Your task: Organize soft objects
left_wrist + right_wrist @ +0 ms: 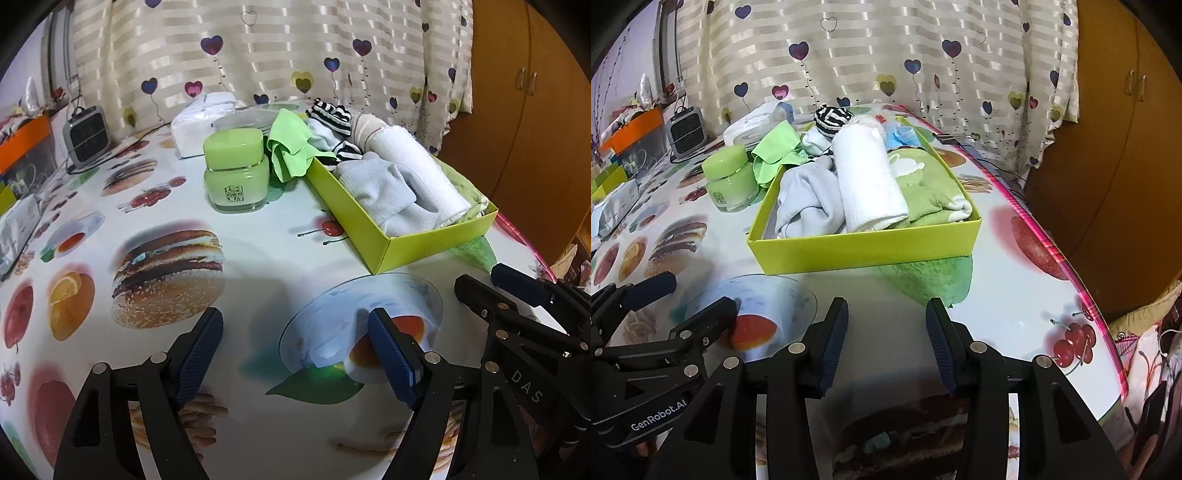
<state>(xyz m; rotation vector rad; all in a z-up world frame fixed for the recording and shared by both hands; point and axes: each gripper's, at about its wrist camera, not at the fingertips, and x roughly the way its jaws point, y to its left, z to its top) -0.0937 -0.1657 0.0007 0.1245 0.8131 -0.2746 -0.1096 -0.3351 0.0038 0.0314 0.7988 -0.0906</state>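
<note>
A lime-green box (864,251) (436,240) sits on the table and holds a rolled white towel (868,177) (417,158), pale grey socks (809,199) (376,184), a green towel (923,184) and a striped black-and-white sock (833,116) (332,114). A light green cloth (775,147) (288,144) lies just outside the box's far left corner. My left gripper (295,347) is open and empty over the table, near the box. My right gripper (886,339) is open and empty in front of the box. The right gripper's fingers (517,280) show at the left wrist view's right edge.
A green cream jar (236,173) (729,177) stands left of the box. A white tissue pack (199,129), a small grey heater (85,136) and an orange bin (22,140) stand farther back. The table's pink edge (1082,280) runs along the right.
</note>
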